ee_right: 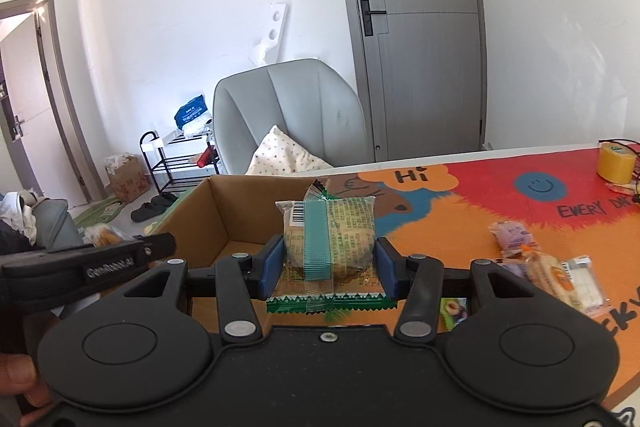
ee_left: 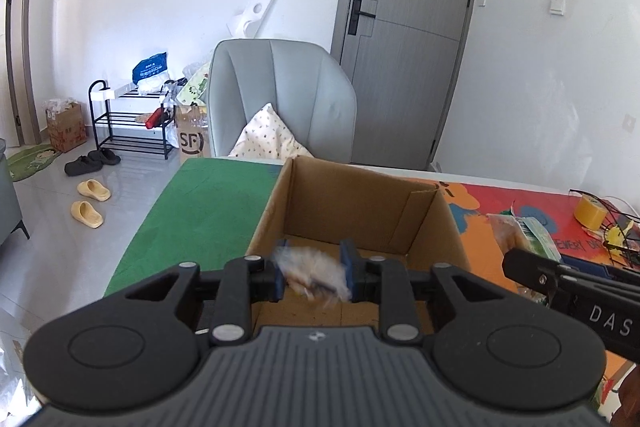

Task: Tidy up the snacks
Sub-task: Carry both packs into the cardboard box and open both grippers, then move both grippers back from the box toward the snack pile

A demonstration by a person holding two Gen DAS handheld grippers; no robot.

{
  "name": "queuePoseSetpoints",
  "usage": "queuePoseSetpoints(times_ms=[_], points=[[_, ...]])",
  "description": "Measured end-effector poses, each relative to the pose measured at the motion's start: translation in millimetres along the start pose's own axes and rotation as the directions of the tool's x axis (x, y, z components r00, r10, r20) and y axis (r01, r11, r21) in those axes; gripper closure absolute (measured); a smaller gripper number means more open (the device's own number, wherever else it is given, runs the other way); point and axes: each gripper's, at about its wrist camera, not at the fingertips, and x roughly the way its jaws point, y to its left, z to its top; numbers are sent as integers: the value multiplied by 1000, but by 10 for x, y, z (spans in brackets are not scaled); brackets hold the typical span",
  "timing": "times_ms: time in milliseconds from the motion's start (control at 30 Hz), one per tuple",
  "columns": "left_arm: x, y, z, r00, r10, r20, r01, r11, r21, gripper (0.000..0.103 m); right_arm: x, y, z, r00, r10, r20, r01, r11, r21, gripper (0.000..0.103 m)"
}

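Between the blue pads of the left tongs sat a small clear-wrapped snack, blurred in the left wrist view, so whether the pads pressed on it or it was loose between them could not be told. It hung over the open cardboard box, above the box floor near the near wall. The right tongs were closed on a green-banded pastry packet, both pads touching its sides, the packet upright with its barcode facing the camera. It was held just beside the box's right wall, over the colourful mat on the bench. Further right on the mat lay a loose cluster of wrapped snacks, and a yellow tape roll stood well apart near the far edge. A grey armchair with a dotted cushion stood behind the bench.
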Motion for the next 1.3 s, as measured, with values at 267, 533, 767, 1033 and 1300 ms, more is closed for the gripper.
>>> queuePoseSetpoints(times_ms=[267,533,767,1033,1300], points=[[-104,195,56,999,25,24,-24,998,-53,55,141,135,37,999,41,-18,-41,999,3,54],[-208,377,76,998,62,29,-59,994,-88,34,262,355,44,996,86,-35,-87,996,-2,54],[-246,457,33,994,105,20,-102,988,-118,14,246,371,9,997,76,-20,-76,997,2,35],[-267,374,-19,994,108,-18,-109,986,-125,6,-21,169,-72,1000,-1,4,1,999,33,2],[-354,116,-92,998,63,-27,-65,994,-90,3,-284,-162,-168,998,-70,4,69,993,91,0]])
